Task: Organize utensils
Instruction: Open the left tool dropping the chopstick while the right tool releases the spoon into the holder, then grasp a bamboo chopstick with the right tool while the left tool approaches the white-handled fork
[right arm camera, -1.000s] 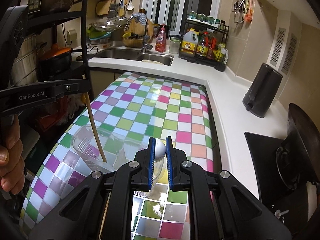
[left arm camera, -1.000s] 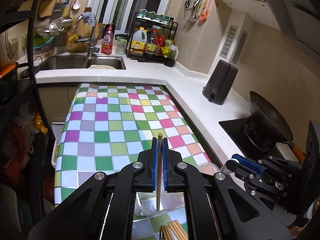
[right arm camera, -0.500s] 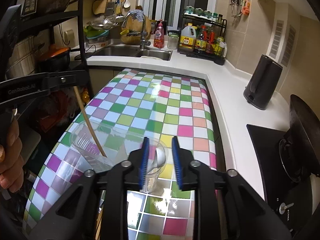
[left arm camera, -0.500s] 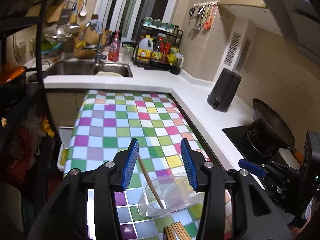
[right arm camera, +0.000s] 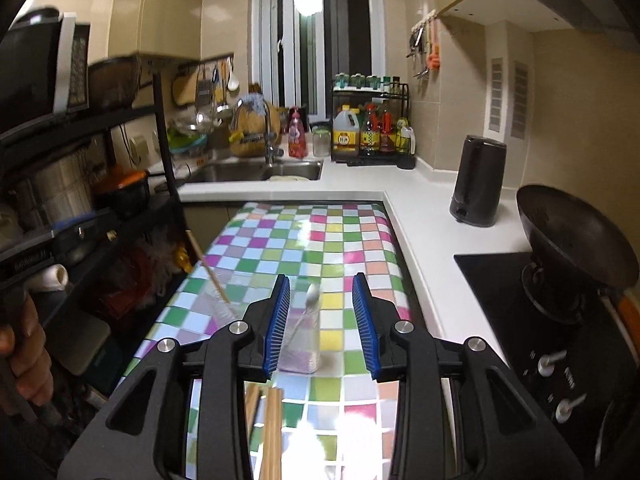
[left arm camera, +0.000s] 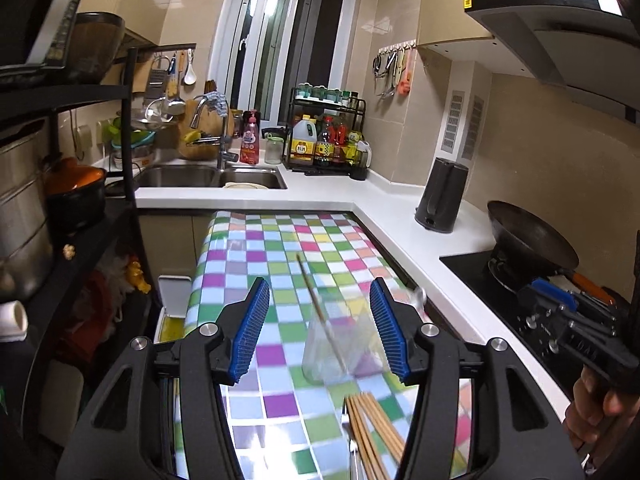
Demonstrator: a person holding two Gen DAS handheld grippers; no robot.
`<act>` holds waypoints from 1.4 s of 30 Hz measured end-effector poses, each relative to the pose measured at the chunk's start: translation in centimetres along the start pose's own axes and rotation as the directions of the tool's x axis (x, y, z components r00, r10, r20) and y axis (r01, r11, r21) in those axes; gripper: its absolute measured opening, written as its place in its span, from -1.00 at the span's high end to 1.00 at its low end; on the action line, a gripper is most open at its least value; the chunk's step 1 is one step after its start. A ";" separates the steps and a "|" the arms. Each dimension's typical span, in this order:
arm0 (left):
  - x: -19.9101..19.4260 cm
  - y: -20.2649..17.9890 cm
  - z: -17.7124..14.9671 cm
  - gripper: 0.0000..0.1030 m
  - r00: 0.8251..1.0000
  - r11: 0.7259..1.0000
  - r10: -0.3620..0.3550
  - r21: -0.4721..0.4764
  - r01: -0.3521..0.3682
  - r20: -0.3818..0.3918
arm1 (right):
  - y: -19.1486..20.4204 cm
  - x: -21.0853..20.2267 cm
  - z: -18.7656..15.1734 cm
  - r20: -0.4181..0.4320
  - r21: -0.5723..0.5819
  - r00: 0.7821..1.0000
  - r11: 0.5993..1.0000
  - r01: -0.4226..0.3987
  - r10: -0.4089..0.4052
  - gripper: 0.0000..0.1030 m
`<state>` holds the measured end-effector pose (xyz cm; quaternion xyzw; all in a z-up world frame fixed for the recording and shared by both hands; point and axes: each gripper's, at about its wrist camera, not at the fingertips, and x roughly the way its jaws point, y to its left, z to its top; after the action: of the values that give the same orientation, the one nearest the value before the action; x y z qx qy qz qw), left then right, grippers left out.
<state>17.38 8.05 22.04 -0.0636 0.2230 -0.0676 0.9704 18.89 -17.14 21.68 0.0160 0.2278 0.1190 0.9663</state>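
A narrow kitchen, seen from two cameras riding on hand-held grippers. The left gripper has its blue-padded jaws wide apart and still opening, with nothing pressed between them. Just beyond the jaws, in the gap between them, a clear plastic cup stands on the counter, which is covered in a chequered cloth of pink, green, yellow, purple and white squares. One wooden chopstick leans in that cup, tilted up and away to the left. Below the jaws, nearer the camera, a bundle of chopsticks lies on the cloth.

The right gripper has its jaws partly open and opening, empty. A second clear cup stands just ahead between them, touching neither pad, with a white spoon leaning inside it. The first cup sits left of these jaws.

Beyond both grippers, a white worktop wraps round the far end and the right side. A steel sink with a tap lies far ahead, beside a rack of bottles. To the right stand a dark kettle and a black wok on a hob. A dark shelf unit with pots fills the left. A hand shows at the right edge.
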 end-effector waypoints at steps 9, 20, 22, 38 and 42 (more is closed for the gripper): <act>-4.0 0.5 -12.8 0.15 0.998 0.997 0.052 -0.052 -0.054 -0.042 | -0.4 -2.9 -10.8 0.023 0.087 0.998 0.994 -0.059 0.058 0.70; -3.4 -1.6 -24.9 0.59 0.985 0.998 0.027 -0.053 -0.036 -0.171 | -0.6 1.9 -22.6 -0.240 0.110 0.962 0.988 -0.107 0.131 0.82; -3.5 -2.0 -25.8 0.59 0.985 0.998 0.016 -0.052 -0.025 -0.173 | -0.7 2.1 -23.1 -0.249 0.113 0.960 0.988 -0.106 0.131 0.79; -2.6 -2.5 -26.5 0.59 0.978 0.998 0.018 -0.051 -0.029 -0.206 | 0.7 3.3 -24.9 -0.341 0.026 0.931 0.991 -0.130 0.131 0.82; -1.9 -2.6 -25.5 0.58 0.974 0.998 0.010 -0.055 -0.023 -0.226 | 0.7 3.3 -24.9 -0.342 0.027 0.932 0.992 -0.121 0.123 0.82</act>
<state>4.18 3.42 0.48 -0.0816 0.3343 -0.0599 0.9370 10.50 -16.24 -1.98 0.0119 0.3915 0.1792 0.9025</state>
